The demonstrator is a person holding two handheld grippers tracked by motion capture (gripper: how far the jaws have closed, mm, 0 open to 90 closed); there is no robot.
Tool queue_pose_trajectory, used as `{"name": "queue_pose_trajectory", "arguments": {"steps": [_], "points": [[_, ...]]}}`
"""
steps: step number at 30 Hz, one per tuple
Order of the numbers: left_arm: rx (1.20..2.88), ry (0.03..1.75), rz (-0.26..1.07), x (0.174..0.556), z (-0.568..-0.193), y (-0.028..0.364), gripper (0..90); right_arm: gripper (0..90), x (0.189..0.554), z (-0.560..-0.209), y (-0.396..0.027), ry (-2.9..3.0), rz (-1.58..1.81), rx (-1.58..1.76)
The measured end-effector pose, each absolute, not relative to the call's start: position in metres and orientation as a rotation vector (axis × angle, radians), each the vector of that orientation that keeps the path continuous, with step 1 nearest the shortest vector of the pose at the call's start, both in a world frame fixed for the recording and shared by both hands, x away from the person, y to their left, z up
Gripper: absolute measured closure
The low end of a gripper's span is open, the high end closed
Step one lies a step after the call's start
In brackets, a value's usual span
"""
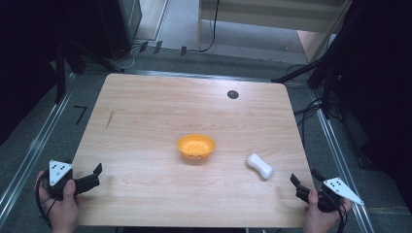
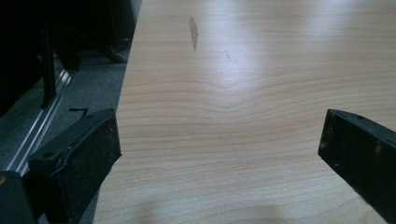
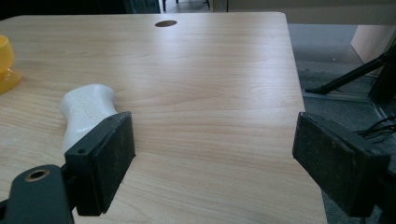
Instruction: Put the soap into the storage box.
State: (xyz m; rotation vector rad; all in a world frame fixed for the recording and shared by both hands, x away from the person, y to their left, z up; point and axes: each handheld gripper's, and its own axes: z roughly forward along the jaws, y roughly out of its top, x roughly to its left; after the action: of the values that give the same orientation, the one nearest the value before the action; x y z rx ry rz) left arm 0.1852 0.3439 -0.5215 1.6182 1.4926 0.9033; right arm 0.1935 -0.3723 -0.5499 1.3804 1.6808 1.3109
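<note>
Both tongs wide open, nothing held. Left tongs [image 1: 98,174] parked at the near-left corner of the surface [image 1: 145,111], jaws spread over bare wood in the left gripper view. Right tongs [image 1: 305,183] at the near-right corner, jaws just as far apart, also without a load.

White bottle [image 1: 260,165] lying on its side, pinched at the waist, just ahead of the right tongs and well right of the orange bowl [image 1: 196,146] at mid-surface. In the right gripper view, bottle [image 3: 86,112] partly behind the left jaw, outside the gap rather than inside it; bowl [image 3: 7,63] clipped by the left edge.

Likely step in hand: reaching for the bottle with the right tongs, bowl the probable destination. To do it well:

1. Swing the right tongs toward the bottle until the narrow waist sits centred in the gap, not off behind 1 jaw as now.
2. Square the pads across the short axis; gripping along the length risks the rounded ends squirting out.
3. Come in low, pads close to the wood, since a smooth round body may roll if nudged by 1 jaw first.
4. Close evenly on both sides, then lift straight up before heading for the bowl.

Left tongs best kept clear, or ready to steady the light-looking bowl.
</note>
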Motion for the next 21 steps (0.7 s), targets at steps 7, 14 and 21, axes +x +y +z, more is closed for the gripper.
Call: {"name": "queue_pose_trajectory", "arguments": {"steps": [7,14,21], "points": [[1.621,1.494,0.903,0.185,-0.521,0.344,0.0,13.4,0.194,-0.549,-0.367,1.705,1.260,1.362],[1.621,1.495,0.904,0.185,-0.521,0.344,0.0,14.6,0.194,-0.545,-0.371,1.770,1.315,1.345],[1.631,1.491,0.904,0.186,-0.522,0.343,0.0,15.2,0.205,-0.532,-0.362,1.988,1.149,1.324]]}}
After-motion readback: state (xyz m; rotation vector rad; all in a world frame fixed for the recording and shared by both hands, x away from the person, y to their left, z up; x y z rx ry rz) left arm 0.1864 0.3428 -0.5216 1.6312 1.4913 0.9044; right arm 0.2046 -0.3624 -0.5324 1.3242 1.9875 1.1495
